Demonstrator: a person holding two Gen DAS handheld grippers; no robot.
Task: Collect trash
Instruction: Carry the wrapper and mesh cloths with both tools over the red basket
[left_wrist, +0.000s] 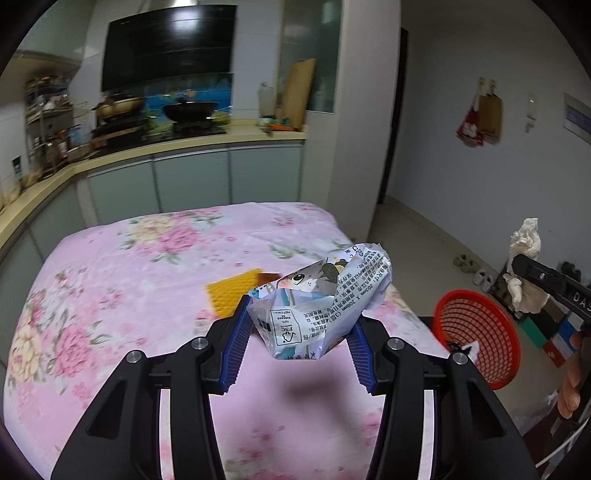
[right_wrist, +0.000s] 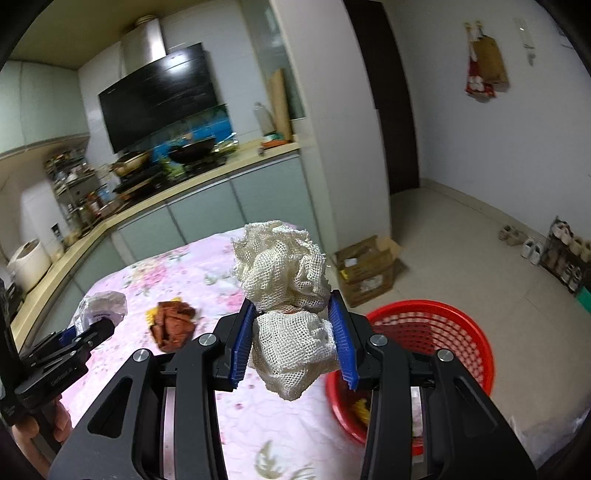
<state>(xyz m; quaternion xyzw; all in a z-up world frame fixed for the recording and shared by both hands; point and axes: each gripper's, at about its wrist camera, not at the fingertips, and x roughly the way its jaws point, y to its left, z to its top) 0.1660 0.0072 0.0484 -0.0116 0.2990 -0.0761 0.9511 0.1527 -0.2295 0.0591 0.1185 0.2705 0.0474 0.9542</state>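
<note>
**Asker:** Grippers first, please. What does each one carry?

**Describer:** Two black hand-held grippers with ribbed blue pads. The left gripper (left_wrist: 301, 332) is clamped on a crumpled, glossy white and blue printed plastic wrapper (left_wrist: 325, 299) with a cartoon face and small text. The wrapper hangs clear above the table, casting a soft shadow on the cloth beneath. The right gripper (right_wrist: 291, 339) is squeezed around a bunched cream-coloured mesh cloth (right_wrist: 288, 295), which bulges above and below the pads.

**Asker:** Where does the rubbish go?

**Describer:** A round red plastic basket with a lattice wall (right_wrist: 461, 339) sits off the table's right edge, lower than the tabletop, to the right of the right gripper. In the left wrist view the same basket (left_wrist: 476, 343) appears near right, beyond the wrapper. Some scraps lie inside it; I cannot tell what they are.

**Asker:** Anything left on the table?

**Describer:** Yes. The table wears a pink floral tablecloth (left_wrist: 129, 277). Toward its middle lie a flat yellow textured square (left_wrist: 232, 291) and a crumpled brown rag (right_wrist: 173, 325) partly over it.

**Asker:** And the surroundings?

**Describer:** A kitchen counter with a dark wok (left_wrist: 190, 110) runs along the far left. An open cardboard box (right_wrist: 369, 269) stands on the tiled floor at the far right.
</note>
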